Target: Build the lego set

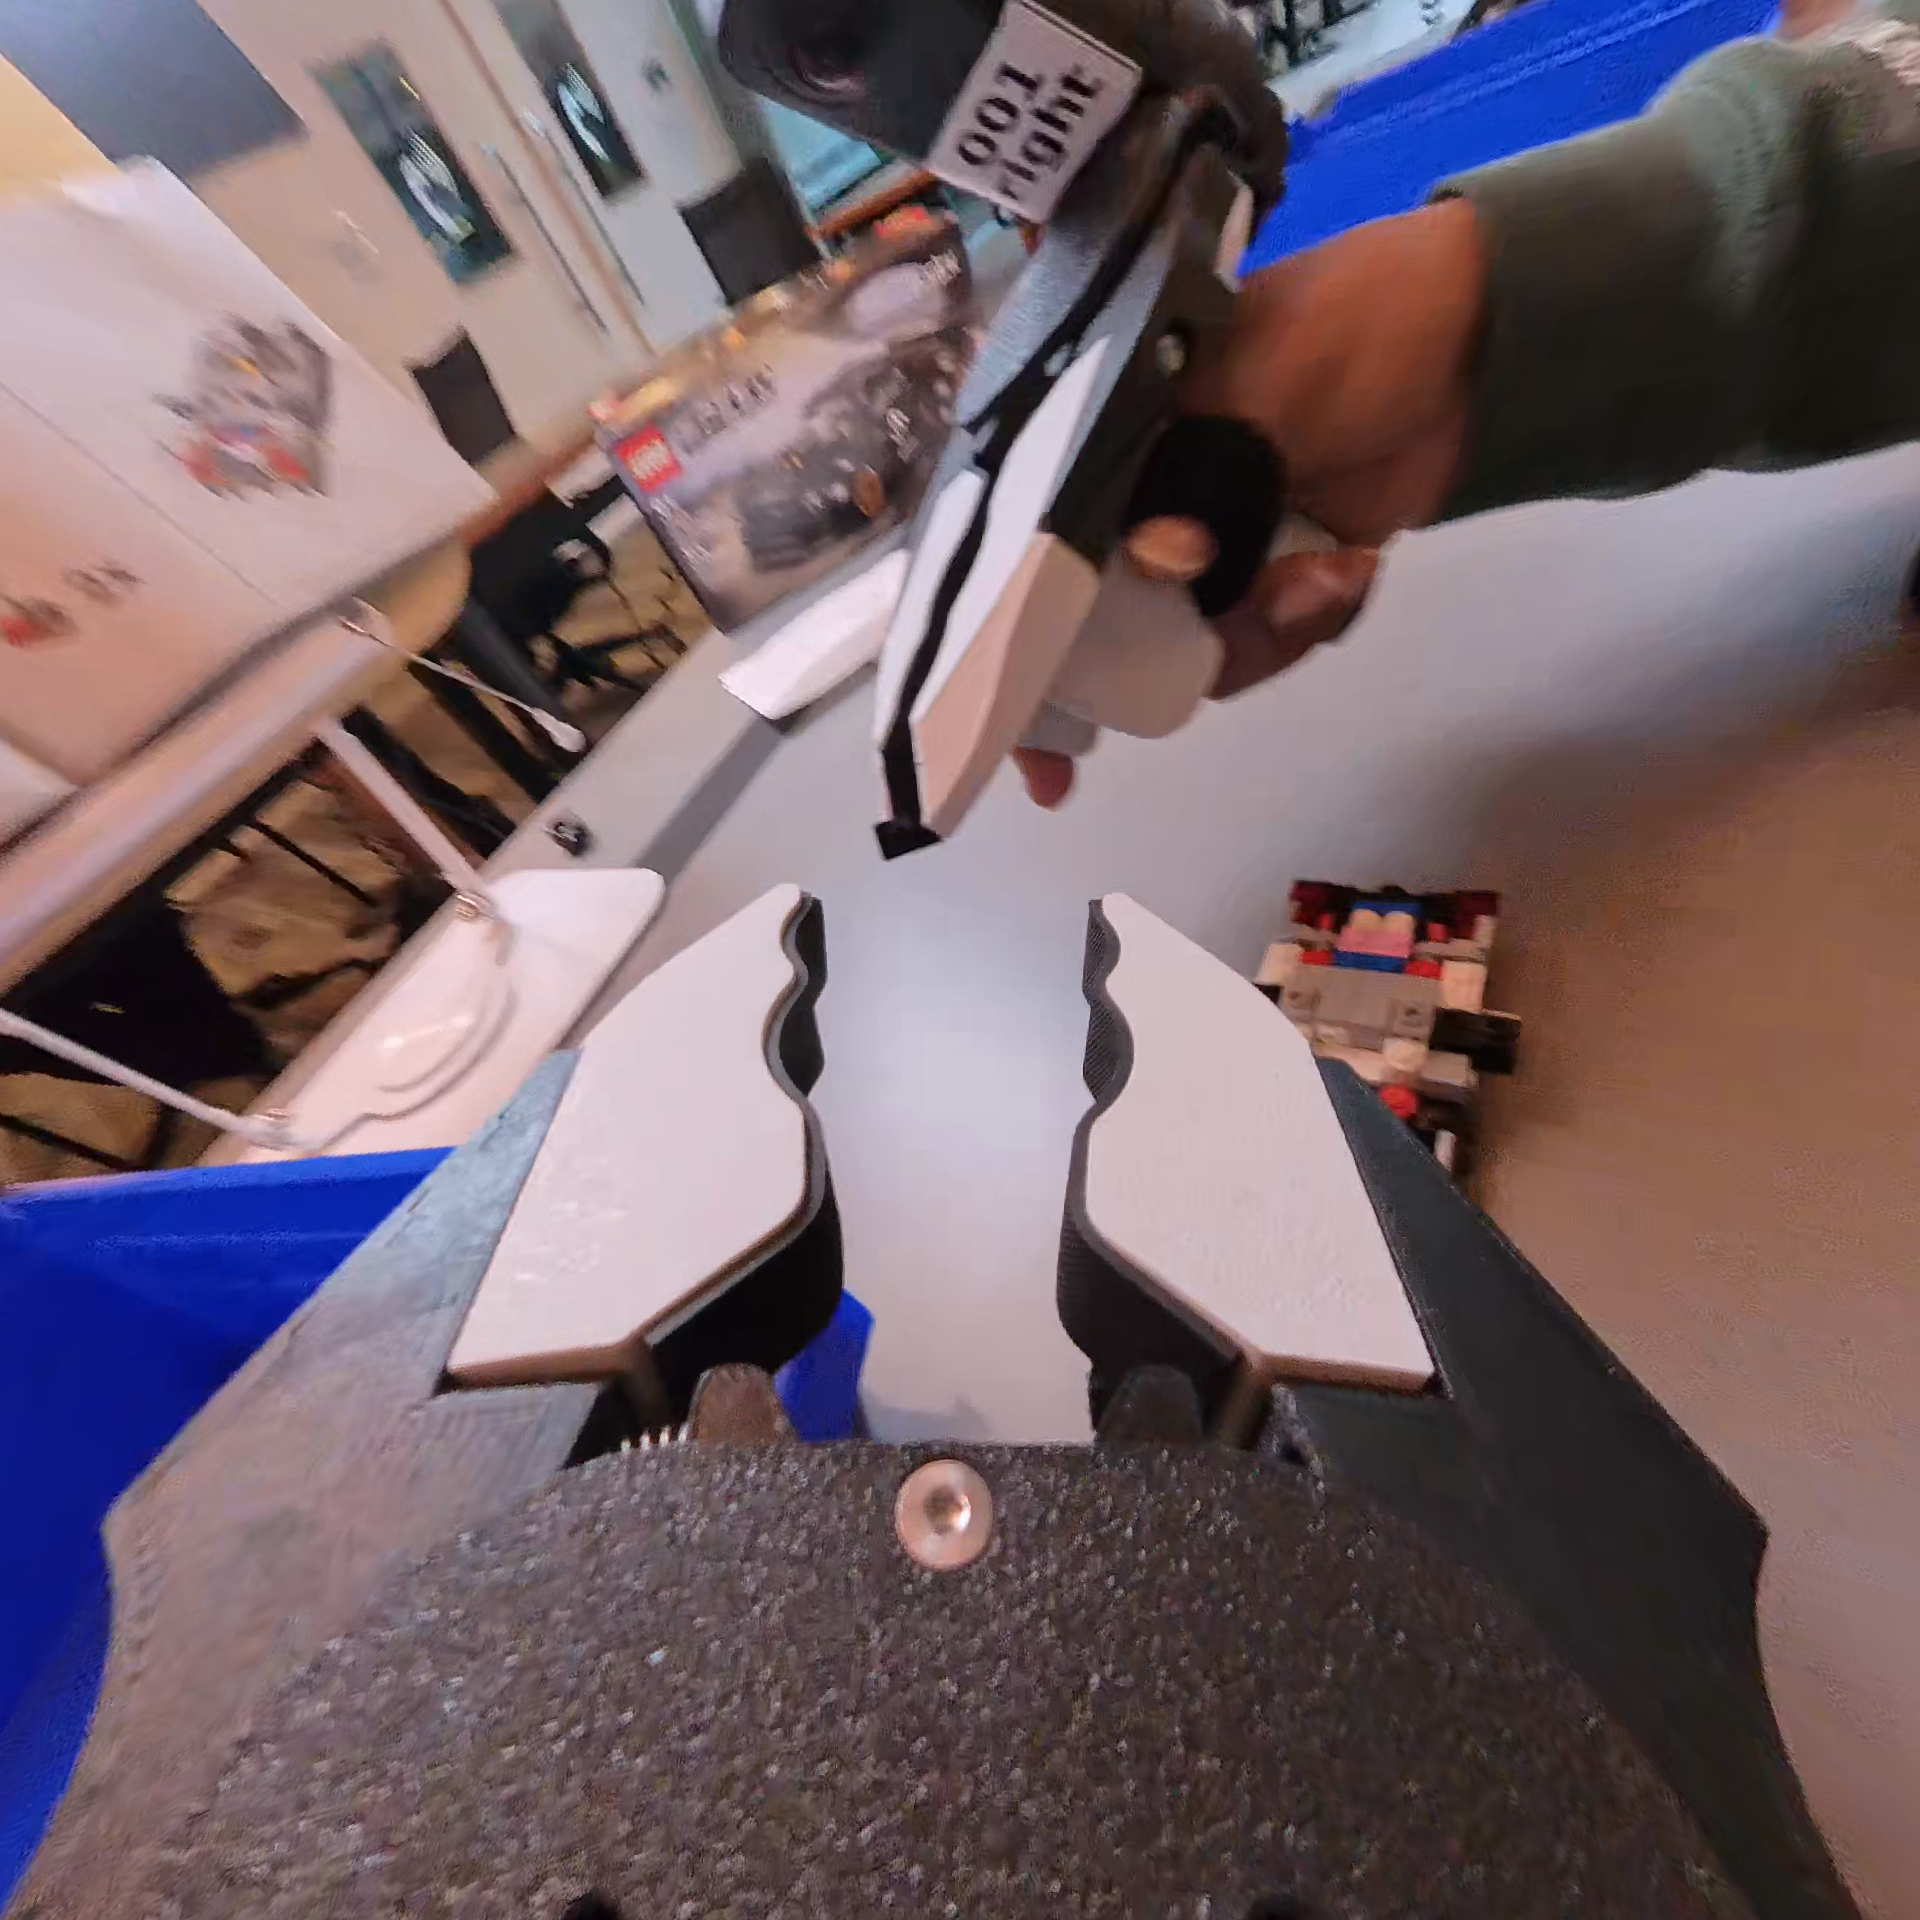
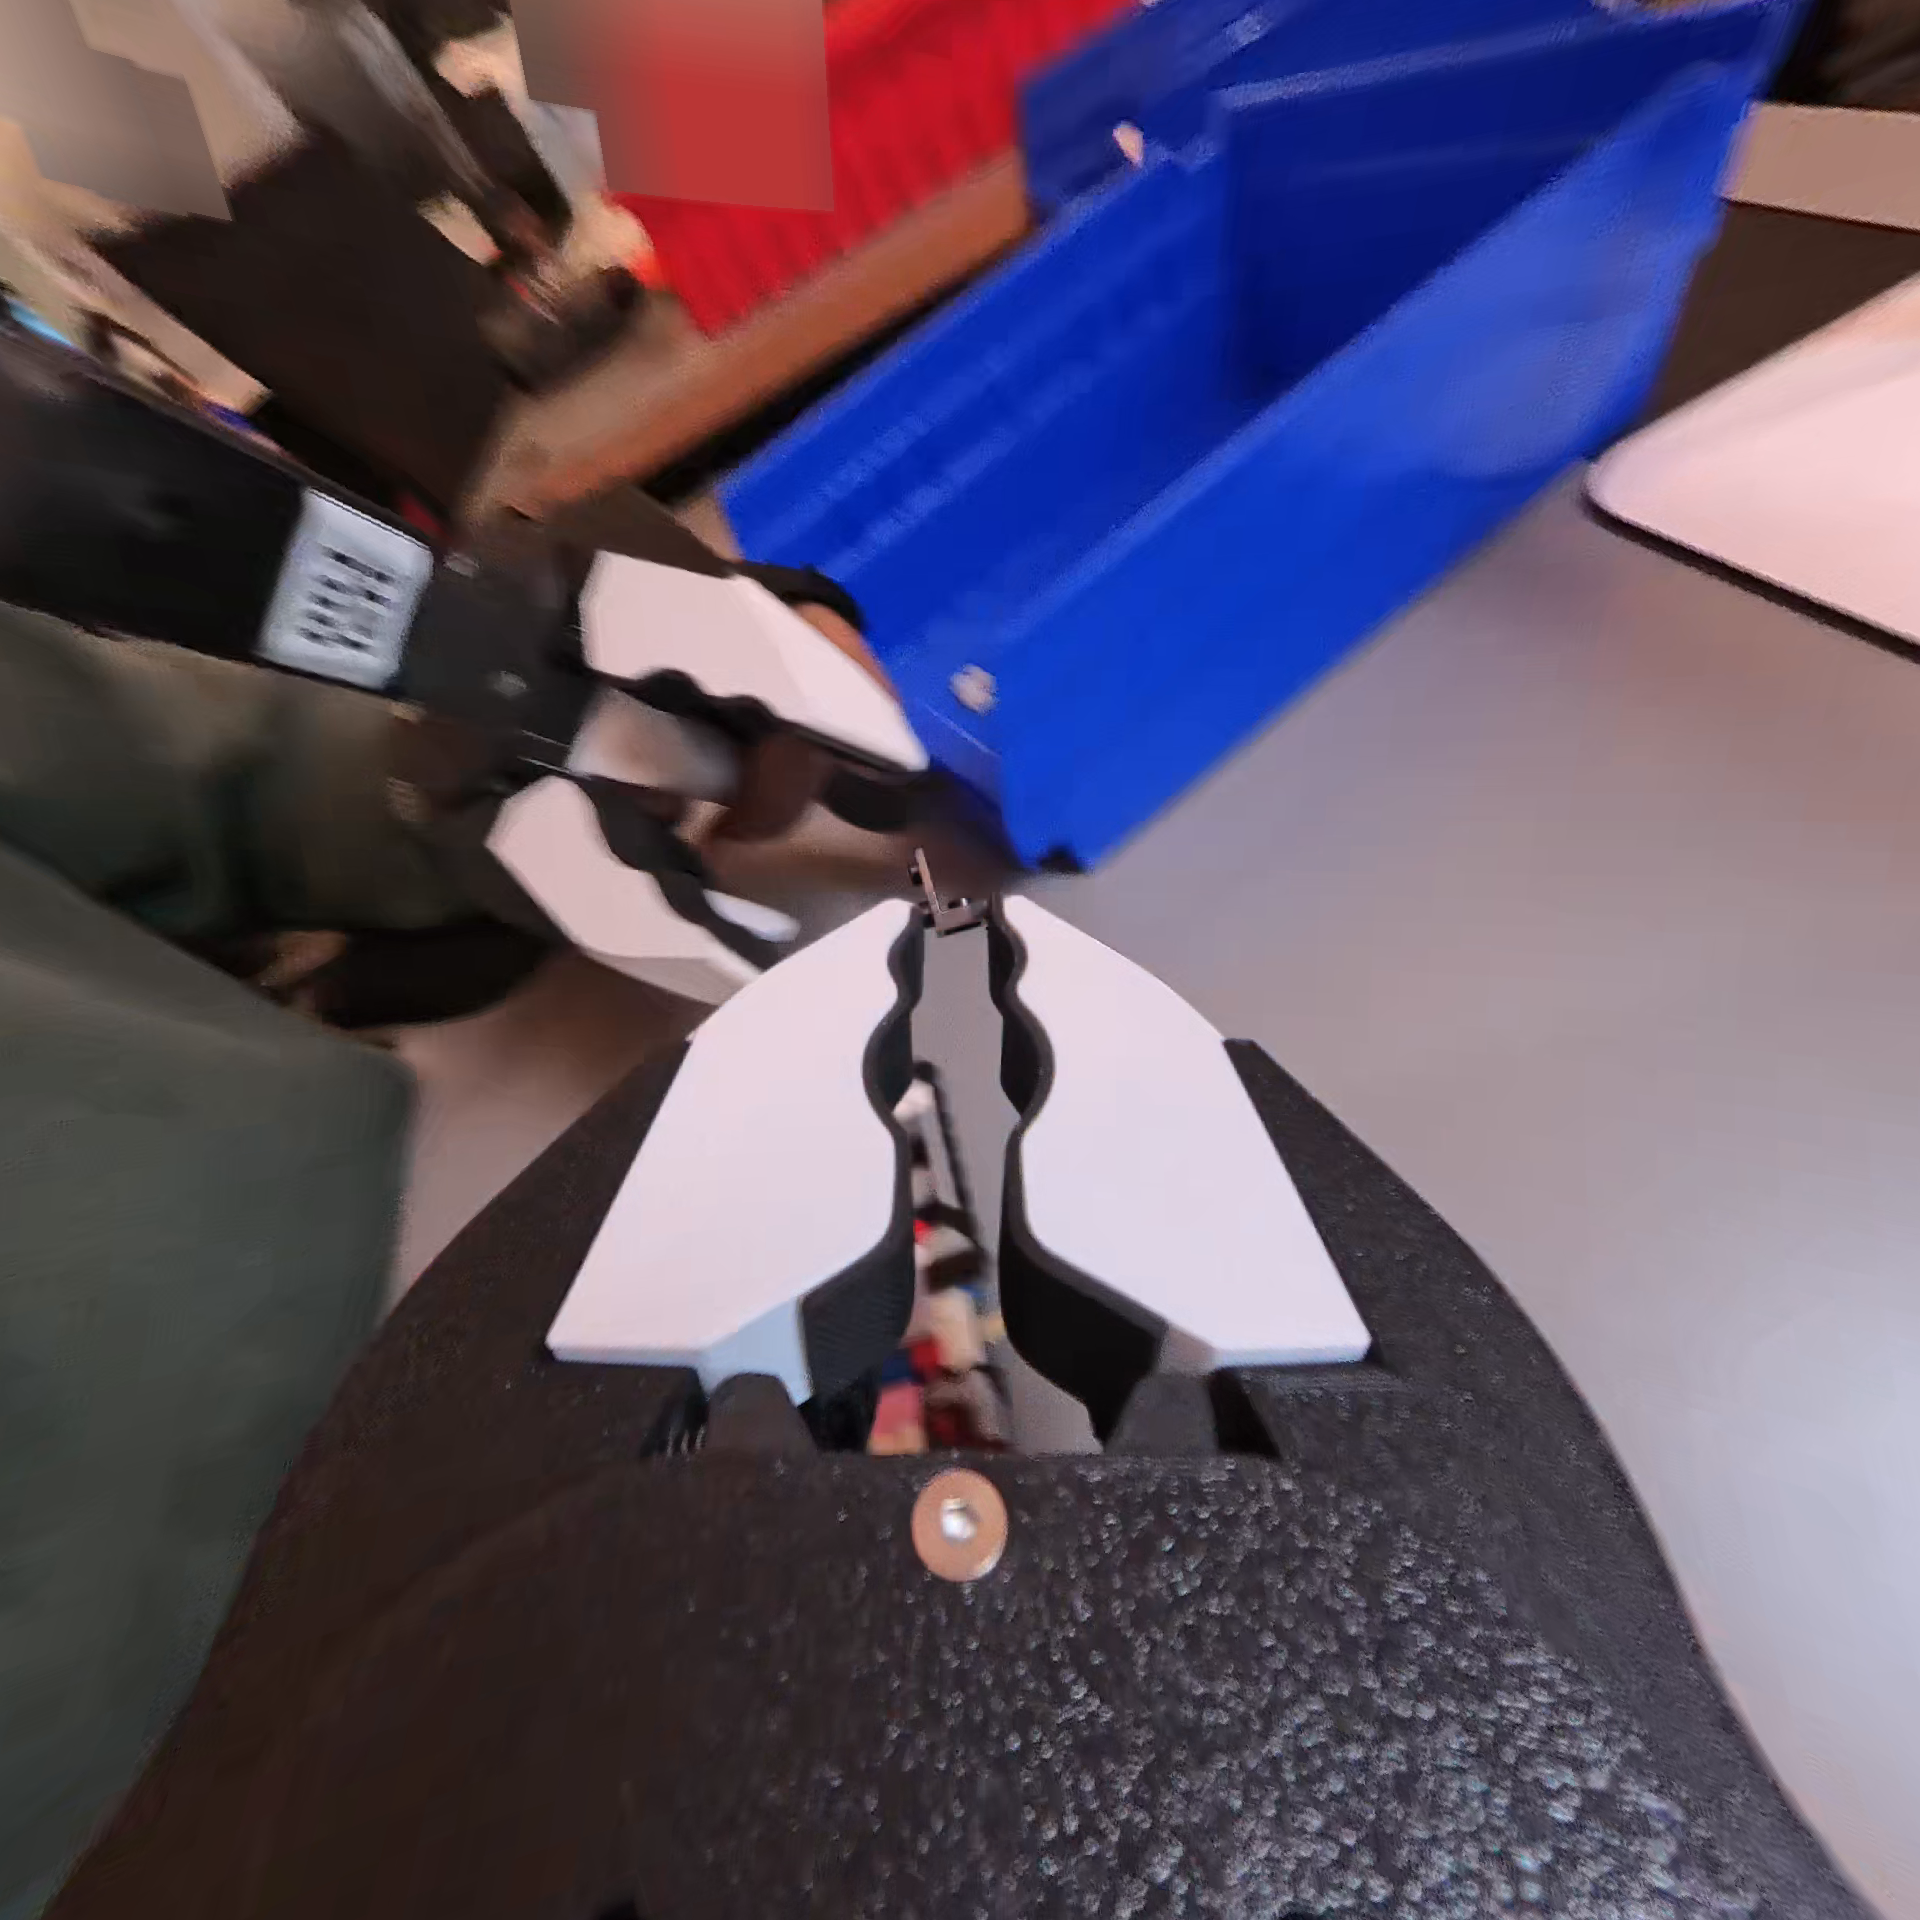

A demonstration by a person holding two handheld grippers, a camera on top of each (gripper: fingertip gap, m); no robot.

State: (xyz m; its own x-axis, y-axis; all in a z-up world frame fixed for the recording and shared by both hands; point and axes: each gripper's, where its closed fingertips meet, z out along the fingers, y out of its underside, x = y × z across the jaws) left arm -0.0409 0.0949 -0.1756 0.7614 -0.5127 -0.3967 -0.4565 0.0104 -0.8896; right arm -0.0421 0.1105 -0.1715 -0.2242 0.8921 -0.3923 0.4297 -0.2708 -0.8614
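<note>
My left gripper (image 1: 951,920) is open and empty above the pale grey table (image 1: 1299,790). My right gripper (image 2: 958,920) is shut on a small dark grey angled brick piece (image 2: 943,902) at its fingertips. In the left wrist view a hand (image 1: 1351,416) holds the right gripper (image 1: 925,810) just ahead of my left fingers, and the small piece (image 1: 900,840) sticks out below its tips. A partly built brick model (image 1: 1382,997) of grey, black, white and red bricks sits on the table to the right of my left gripper. It shows blurred under my right fingers (image 2: 940,1288).
A blue bin (image 2: 1247,468) stands just beyond my right fingertips, and its wall (image 1: 156,1351) is beside my left gripper. A brick-set box (image 1: 800,436) and a white sheet (image 1: 821,644) lie farther off. A white board (image 2: 1787,468) lies at the right. Less than 4 cm separates the two grippers' tips.
</note>
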